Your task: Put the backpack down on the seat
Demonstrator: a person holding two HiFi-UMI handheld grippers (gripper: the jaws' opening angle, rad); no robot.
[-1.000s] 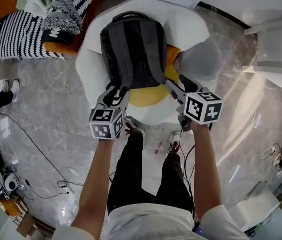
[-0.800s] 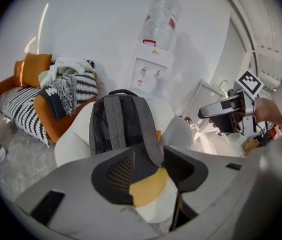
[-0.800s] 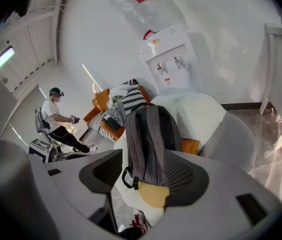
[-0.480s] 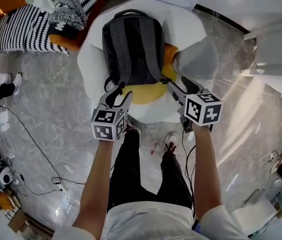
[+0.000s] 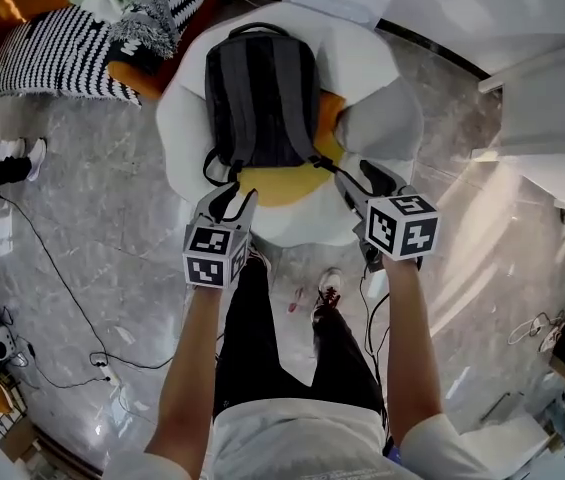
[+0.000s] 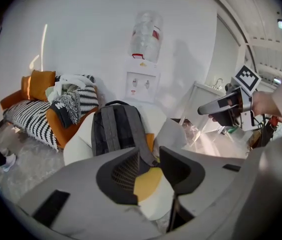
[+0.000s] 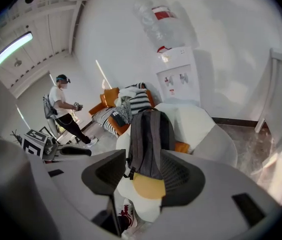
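The dark grey backpack (image 5: pixel 262 93) lies straps-up against the back of a white armchair (image 5: pixel 377 53), its lower end over the yellow seat cushion (image 5: pixel 287 183). My left gripper (image 5: pixel 232 201) hangs just short of the backpack's lower left corner. Its jaws are closing, with nothing between them. My right gripper (image 5: pixel 360 176) is by the lower right strap end. Its jaws are also closing on nothing. In the left gripper view the backpack (image 6: pixel 115 129) stands beyond the left gripper (image 6: pixel 149 159). The right gripper view has the backpack (image 7: pixel 150 136) past the right gripper (image 7: pixel 143 170).
An orange sofa with striped cushions (image 5: pixel 57 53) stands left of the chair. A water dispenser (image 6: pixel 143 59) is at the wall behind. A white table (image 5: pixel 552 93) is on the right. Cables (image 5: pixel 62 288) trail over the marble floor. Another person (image 7: pixel 63 106) stands at the left.
Both grippers have drawn back a little from the backpack's lower end and their jaws have narrowed slightly. The backpack has stayed put on the chair.
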